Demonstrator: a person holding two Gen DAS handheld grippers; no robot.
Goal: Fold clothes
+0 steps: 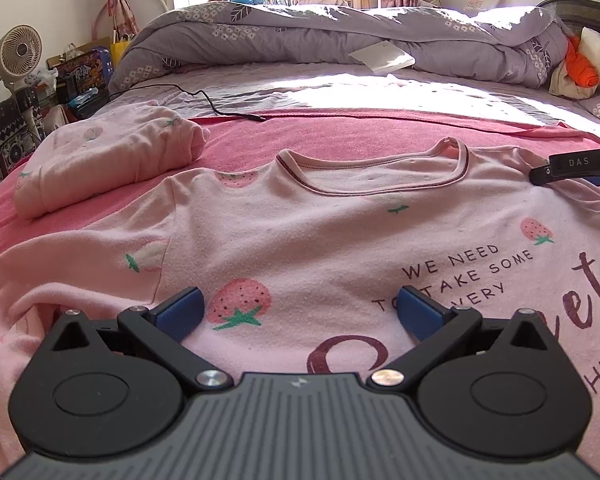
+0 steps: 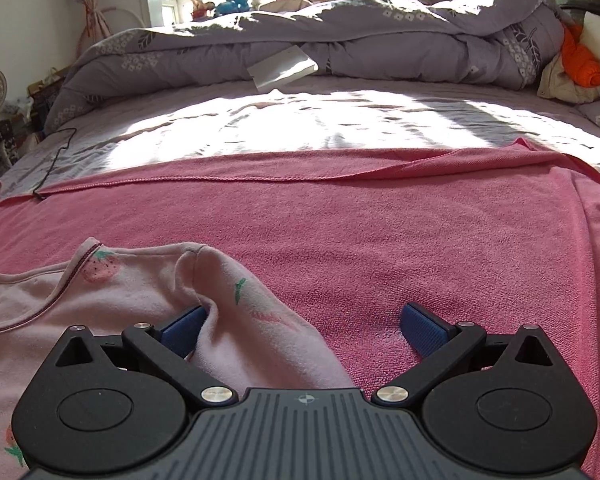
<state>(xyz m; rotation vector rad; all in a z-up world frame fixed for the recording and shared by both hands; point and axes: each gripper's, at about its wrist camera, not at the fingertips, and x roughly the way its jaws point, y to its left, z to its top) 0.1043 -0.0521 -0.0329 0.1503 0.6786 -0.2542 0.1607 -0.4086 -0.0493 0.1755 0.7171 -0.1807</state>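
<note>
Pink T-shirt (image 1: 300, 232) is lying flat, collar far; we are holding its right sleeve (image 2: 252, 320) inside the right hand-held gripper (image 2: 304, 332), both hand-held grippers gaping apart.

A pale pink strawberry-print T-shirt (image 1: 300, 232) lies flat, face up, collar far; a folded matching garment (image 1: 108, 160) lies far left.

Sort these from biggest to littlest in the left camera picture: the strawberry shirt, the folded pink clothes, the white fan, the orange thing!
1. Strawberry shirt, spread widest.
2. Folded pink clothes.
3. White fan and orange thing look about alike; both sit far from the camera, so I won't rank them.
</note>
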